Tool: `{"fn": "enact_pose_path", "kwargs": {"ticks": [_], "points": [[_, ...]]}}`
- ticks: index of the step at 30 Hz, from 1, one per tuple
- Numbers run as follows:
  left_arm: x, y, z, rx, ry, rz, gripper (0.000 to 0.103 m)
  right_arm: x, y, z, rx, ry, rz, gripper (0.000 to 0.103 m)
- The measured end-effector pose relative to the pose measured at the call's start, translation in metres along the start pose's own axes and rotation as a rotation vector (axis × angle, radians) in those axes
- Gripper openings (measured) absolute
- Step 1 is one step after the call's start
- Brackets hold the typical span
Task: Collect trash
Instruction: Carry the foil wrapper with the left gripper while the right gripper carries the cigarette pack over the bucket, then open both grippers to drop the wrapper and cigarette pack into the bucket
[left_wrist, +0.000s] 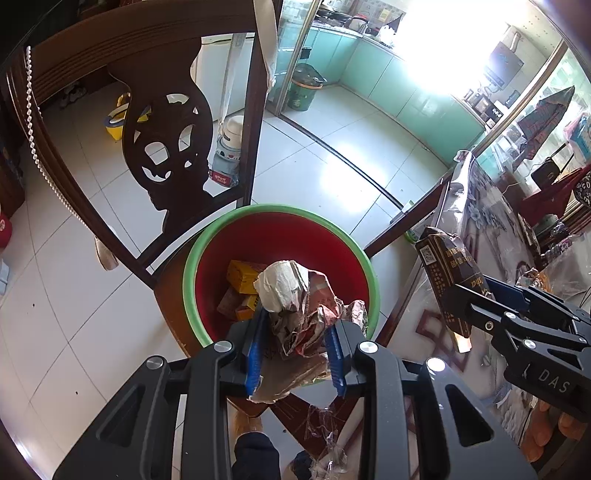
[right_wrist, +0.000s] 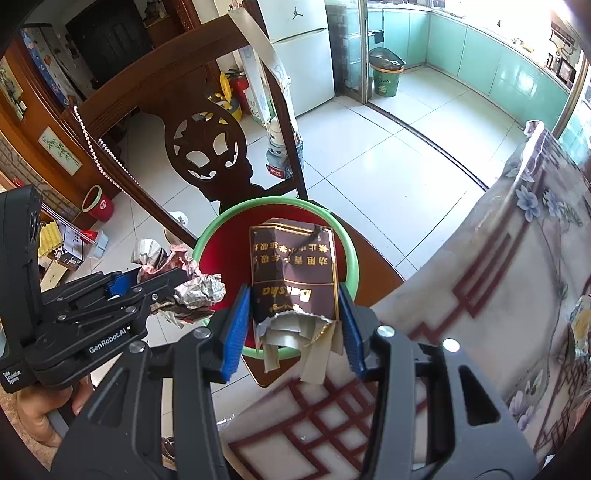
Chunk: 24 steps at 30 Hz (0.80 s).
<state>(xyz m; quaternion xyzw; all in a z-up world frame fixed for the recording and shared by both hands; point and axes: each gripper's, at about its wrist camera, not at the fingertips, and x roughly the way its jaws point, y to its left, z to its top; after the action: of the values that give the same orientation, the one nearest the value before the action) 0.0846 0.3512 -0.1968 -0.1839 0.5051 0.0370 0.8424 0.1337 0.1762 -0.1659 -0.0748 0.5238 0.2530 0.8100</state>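
Your left fingers (left_wrist: 255, 354) are clamped on a crumpled wrapper wad (left_wrist: 303, 310), and your right fingers (right_wrist: 236, 328) pinch a torn brown pack (right_wrist: 295, 273) by its sides. Both pieces hang over the red bin (left_wrist: 258, 236) with the green rim, which sits on a wooden chair (left_wrist: 166, 147). Inside the bin lie yellow boxes (left_wrist: 242, 275). Your left gripper (left_wrist: 297, 350) is on the bin's near-left side, your right gripper (right_wrist: 293, 328) toward the table (right_wrist: 480, 295) just right of the bin.
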Motion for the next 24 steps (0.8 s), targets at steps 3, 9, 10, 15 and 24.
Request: {"fn": "enact_pose_path", "kwargs": {"ticks": [3, 9, 10, 15, 24], "points": [[0.001, 0.003, 0.002, -0.001, 0.000, 0.002, 0.027, 0.004, 0.001, 0.003, -0.001, 0.002, -0.002, 0.044], [0.002, 0.007, 0.005, -0.006, 0.001, 0.007, 0.027, 0.007, 0.003, 0.006, -0.002, 0.004, 0.006, 0.045], [0.003, 0.007, 0.005, -0.006, 0.002, 0.008, 0.027, 0.008, 0.004, 0.007, -0.004, 0.005, 0.005, 0.045], [0.008, 0.006, 0.007, -0.001, 0.010, 0.009, 0.027, 0.007, 0.002, 0.006, 0.002, 0.002, 0.000, 0.056], [0.016, -0.002, 0.017, 0.019, 0.005, 0.005, 0.027, -0.009, -0.004, -0.002, 0.022, -0.016, -0.021, 0.058]]}}
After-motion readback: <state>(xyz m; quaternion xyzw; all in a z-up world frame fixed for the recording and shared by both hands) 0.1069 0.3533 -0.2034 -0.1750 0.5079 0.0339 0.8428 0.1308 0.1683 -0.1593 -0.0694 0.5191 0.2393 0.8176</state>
